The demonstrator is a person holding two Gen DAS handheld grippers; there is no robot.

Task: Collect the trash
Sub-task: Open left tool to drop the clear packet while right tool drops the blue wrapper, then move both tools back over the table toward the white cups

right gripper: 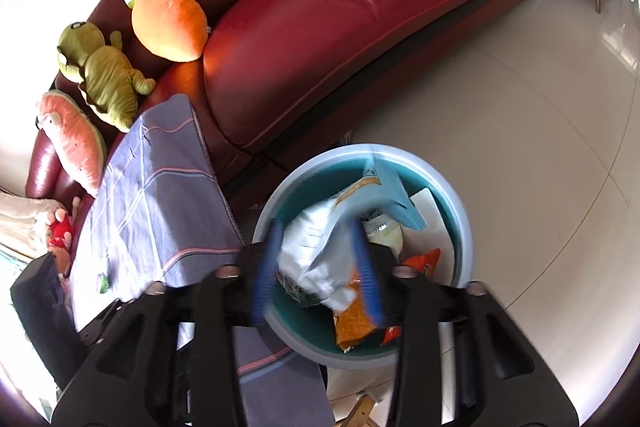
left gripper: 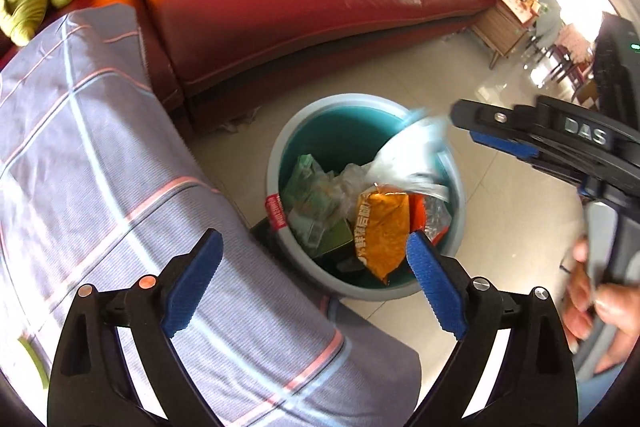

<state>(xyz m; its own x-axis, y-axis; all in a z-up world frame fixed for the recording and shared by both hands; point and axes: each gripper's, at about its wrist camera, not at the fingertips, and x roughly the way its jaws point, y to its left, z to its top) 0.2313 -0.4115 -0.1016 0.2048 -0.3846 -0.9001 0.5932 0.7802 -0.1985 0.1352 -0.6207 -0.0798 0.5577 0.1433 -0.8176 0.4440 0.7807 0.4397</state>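
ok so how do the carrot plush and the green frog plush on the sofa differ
The carrot plush is orange and smooth, a rounded teardrop shape with a small white bunny head on top; the green frog plush is olive green with limbs sticking out. The carrot plush leans against the backrest of the red sofa, while the green frog plush sprawls lower down on the armrest. The carrot plush looks bulkier. Both are soft toys at the same end of the sofa.
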